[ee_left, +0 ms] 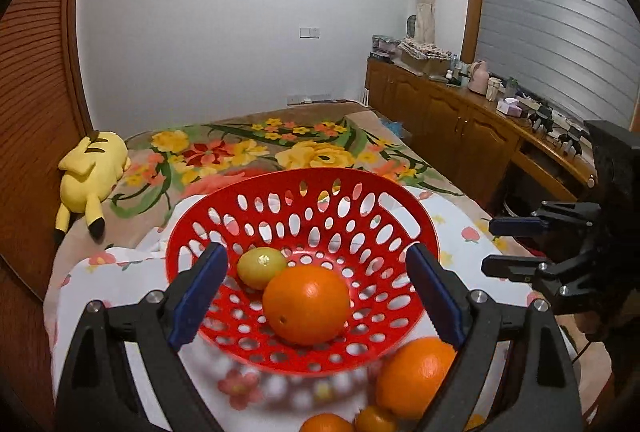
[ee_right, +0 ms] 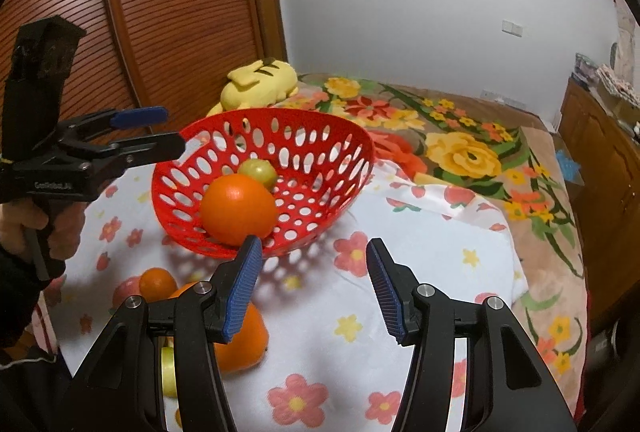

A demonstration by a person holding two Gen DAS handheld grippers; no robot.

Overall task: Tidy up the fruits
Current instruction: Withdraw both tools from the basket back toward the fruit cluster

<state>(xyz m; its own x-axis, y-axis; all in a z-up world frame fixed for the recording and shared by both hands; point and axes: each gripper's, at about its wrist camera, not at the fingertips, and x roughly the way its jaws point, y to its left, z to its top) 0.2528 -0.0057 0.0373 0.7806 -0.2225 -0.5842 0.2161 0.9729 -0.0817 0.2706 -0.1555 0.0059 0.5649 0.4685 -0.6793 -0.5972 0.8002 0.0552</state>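
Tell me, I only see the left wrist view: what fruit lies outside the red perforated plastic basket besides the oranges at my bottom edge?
Observer: A pinkish round fruit, perhaps an apple, sits beside the small orange.
Operator: Anything else?
Observer: A yellow-green rounded thing, partly hidden, lies next to the large orange on the white floral cloth.
Operator: Is the right gripper carrying anything?
Observer: No, the right gripper is open and empty.
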